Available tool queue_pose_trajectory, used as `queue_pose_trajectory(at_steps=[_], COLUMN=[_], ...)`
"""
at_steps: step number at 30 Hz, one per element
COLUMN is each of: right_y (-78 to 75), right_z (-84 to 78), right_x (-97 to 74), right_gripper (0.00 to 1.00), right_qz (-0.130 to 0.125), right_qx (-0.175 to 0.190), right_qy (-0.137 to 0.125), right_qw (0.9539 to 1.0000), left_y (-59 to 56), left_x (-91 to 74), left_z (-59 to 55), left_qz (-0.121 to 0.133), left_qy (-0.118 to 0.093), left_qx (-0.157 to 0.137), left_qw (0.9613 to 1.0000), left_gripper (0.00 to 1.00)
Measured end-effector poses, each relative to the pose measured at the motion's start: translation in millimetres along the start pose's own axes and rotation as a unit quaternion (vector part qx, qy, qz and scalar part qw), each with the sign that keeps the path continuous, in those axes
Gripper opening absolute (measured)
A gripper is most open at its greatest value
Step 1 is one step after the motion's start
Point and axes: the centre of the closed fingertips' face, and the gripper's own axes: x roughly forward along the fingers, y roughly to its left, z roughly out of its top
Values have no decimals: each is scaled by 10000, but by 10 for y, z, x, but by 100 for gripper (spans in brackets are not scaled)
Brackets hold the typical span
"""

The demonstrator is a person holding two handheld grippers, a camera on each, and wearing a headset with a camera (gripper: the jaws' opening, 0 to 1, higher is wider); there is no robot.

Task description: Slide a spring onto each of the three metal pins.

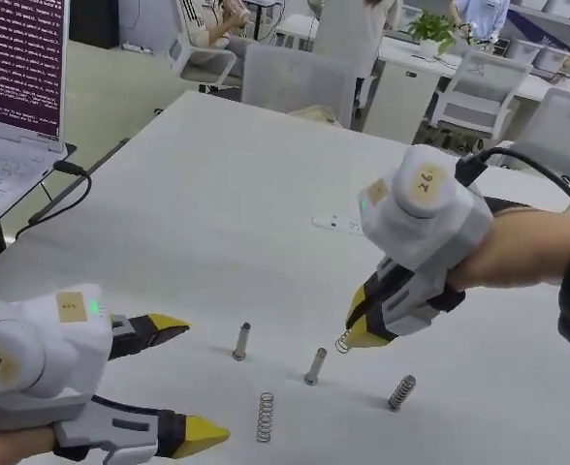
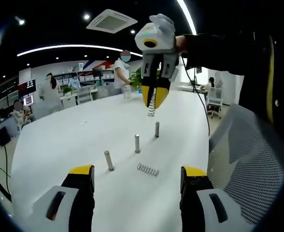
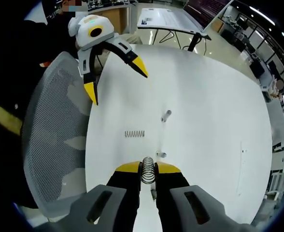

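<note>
Two bare metal pins (image 1: 241,341) (image 1: 314,366) stand on the white table (image 1: 217,194). A third pin (image 1: 401,392), to their right, wears a spring. My right gripper (image 1: 358,334) hovers just above and right of the middle pin, shut on a small spring (image 1: 343,341) that hangs from its tips; its own view shows the spring (image 3: 148,170) pinched between the jaws. Another spring (image 1: 265,417) lies loose on the table in front of the pins. My left gripper (image 1: 193,380) is open at the near left, nothing between its fingers, the loose spring (image 2: 148,169) just ahead.
An open laptop (image 1: 14,77) sits at the far left with a black cable (image 1: 62,189) trailing off the table edge. A small white card (image 1: 335,225) lies mid-table. Mesh chairs (image 1: 295,82) and other desks stand beyond the far edge, with people behind.
</note>
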Motion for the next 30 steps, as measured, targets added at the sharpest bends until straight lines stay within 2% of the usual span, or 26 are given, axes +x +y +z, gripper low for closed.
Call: queue_pose_trajectory(at_steps=[9,12,15,30], right_y=[-115,-137,-165,-289], right_z=[-48,-65,-69,-23], right_x=[69,116,170,415], right_gripper=[8,8,8,8], right_qz=[30,32,17,260], right_qx=[143,138,96,138], right_qy=[46,104,184,479], right_qw=[9999,9998,9998,9984], left_y=[77,67,52,-4], left_x=[-100,-116,-124,-113], left_z=[-111,-118,-117,-148], left_qz=[256,282,291,229], left_qy=[7,15,13,69], left_qx=[-37,-47,-51,61], left_qw=[9997,9996,9996,9997], left_gripper=[74,74,74,72])
